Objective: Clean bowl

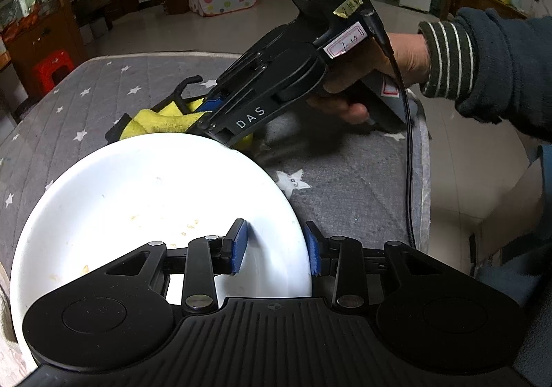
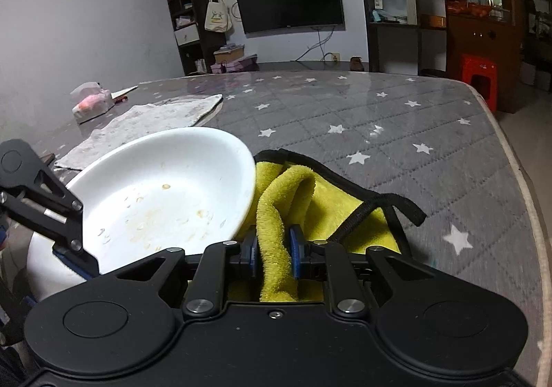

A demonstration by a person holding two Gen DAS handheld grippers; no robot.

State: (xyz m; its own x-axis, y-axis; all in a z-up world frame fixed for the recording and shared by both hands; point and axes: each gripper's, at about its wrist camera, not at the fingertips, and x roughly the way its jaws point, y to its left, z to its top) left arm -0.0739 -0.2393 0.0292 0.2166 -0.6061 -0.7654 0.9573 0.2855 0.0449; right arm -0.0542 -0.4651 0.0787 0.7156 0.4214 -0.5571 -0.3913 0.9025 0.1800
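The left gripper (image 1: 276, 245) is clamped on the near rim of the white bowl (image 1: 145, 200), 1 pad inside and 1 outside, tipping it up off the star-patterned desk (image 2: 379, 118), probably so the soiled interior faces the cloth. The right gripper (image 2: 274, 249) is clenched on a fold of yellow microfibre cloth (image 2: 286, 194), just beside the bowl's far rim; dried food specks remain, so wiping appears not yet begun.
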